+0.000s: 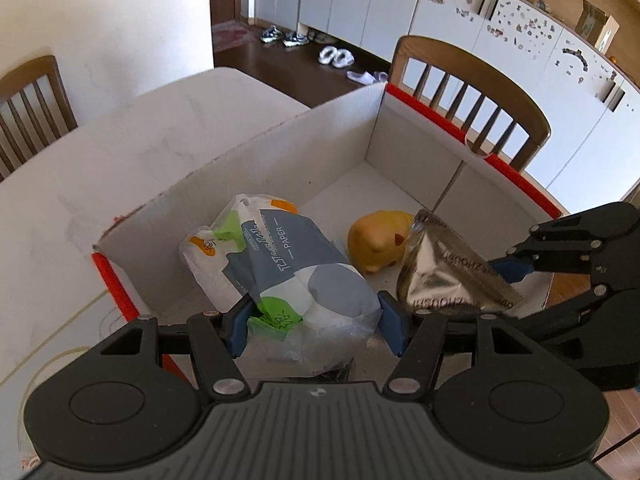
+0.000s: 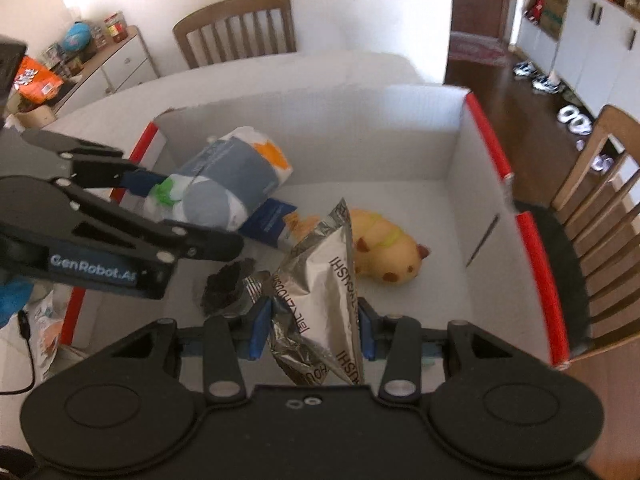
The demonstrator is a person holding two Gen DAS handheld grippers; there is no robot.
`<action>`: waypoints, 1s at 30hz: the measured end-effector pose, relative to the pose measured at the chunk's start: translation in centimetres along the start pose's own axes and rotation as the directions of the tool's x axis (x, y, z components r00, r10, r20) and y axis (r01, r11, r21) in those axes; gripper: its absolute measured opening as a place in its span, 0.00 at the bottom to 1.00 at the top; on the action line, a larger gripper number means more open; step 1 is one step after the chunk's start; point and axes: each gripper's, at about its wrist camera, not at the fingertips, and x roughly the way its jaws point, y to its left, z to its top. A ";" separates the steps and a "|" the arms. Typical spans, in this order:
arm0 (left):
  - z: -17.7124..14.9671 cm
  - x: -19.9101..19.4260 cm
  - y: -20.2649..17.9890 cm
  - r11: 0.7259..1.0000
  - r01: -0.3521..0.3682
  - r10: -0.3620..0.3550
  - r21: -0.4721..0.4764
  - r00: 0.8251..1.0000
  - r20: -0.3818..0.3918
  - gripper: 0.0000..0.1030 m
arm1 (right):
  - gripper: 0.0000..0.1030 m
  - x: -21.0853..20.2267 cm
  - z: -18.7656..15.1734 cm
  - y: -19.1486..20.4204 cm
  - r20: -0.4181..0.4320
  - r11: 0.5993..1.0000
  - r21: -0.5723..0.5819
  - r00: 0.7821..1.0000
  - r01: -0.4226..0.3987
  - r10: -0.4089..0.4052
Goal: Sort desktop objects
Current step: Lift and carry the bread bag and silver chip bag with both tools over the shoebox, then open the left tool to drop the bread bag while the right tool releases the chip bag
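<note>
1. A dark crumpled thing (image 2: 228, 286) on the floor of the white box (image 1: 340, 152) is too blurred for you to identify, and a blue packet (image 2: 269, 222) lies half hidden under the tissue pack (image 1: 288, 272).
2. Your left gripper (image 1: 314, 326) has its jaws closed on the tissue pack, held over the box's near end.
3. Your right gripper (image 2: 314, 332) clamps the foil pouch (image 2: 324, 280) above the box floor, just beside the yellow toy animal (image 2: 386, 252).
</note>
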 end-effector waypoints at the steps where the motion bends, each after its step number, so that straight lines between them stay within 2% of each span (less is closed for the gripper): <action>1: 0.0 0.1 0.1 1.000 0.001 -0.001 -0.001 1.000 -0.006 0.61 | 0.41 0.3 0.1 0.1 -0.013 1.000 -0.009 1.000 -0.006 0.006; 7: 0.6 1.2 0.0 1.000 0.013 -0.013 -0.001 0.998 -0.056 0.61 | 0.41 1.5 0.4 0.4 -0.060 0.999 -0.022 0.997 -0.045 0.044; 15: 0.7 2.4 0.0 1.000 0.006 -0.006 0.004 0.994 -0.106 0.61 | 0.41 2.5 0.3 0.5 -0.098 0.999 -0.038 0.995 -0.028 0.024; 24: 1.3 3.7 -0.2 1.000 0.006 -0.004 0.015 0.989 -0.151 0.62 | 0.43 3.0 0.1 0.7 -0.106 0.999 -0.044 0.994 -0.021 0.016; 30: 1.2 3.7 -0.5 1.000 -0.008 0.012 0.027 0.988 -0.153 0.63 | 0.46 2.7 0.1 0.7 -0.093 0.999 -0.042 0.996 -0.007 0.003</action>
